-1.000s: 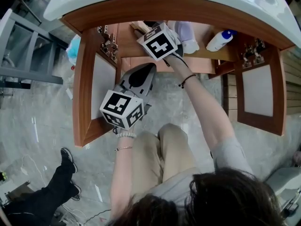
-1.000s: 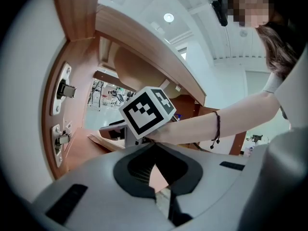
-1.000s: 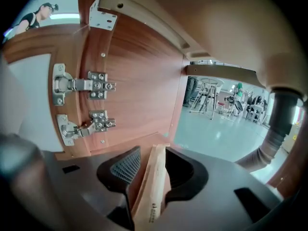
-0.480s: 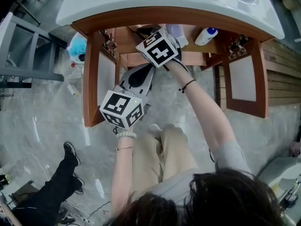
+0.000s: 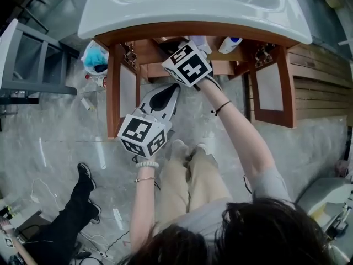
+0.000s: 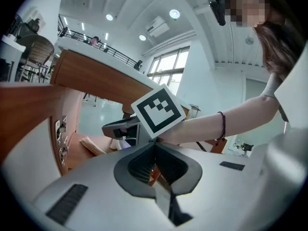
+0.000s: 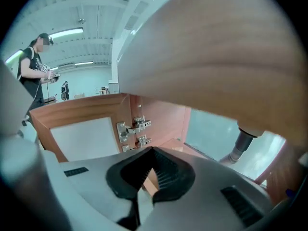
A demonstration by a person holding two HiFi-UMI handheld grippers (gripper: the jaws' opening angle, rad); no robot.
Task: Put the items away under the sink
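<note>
Cabinet [image 5: 114,93] under the sink [image 5: 165,4], doors open: bottle [image 5: 230,44] on its shelf
Left hand-held gripper [image 6: 155,172], right hand-held gripper [image 7: 146,184] pressed together, empty, right just closed; back yours out clear of the doors

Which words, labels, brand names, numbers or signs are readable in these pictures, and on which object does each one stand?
No text can be read anywhere.
Upper marker cube in the head view: black and white squares only, no letters.
Lower marker cube: the same.
White bottle with blue cap: any label is too small to read.
</note>
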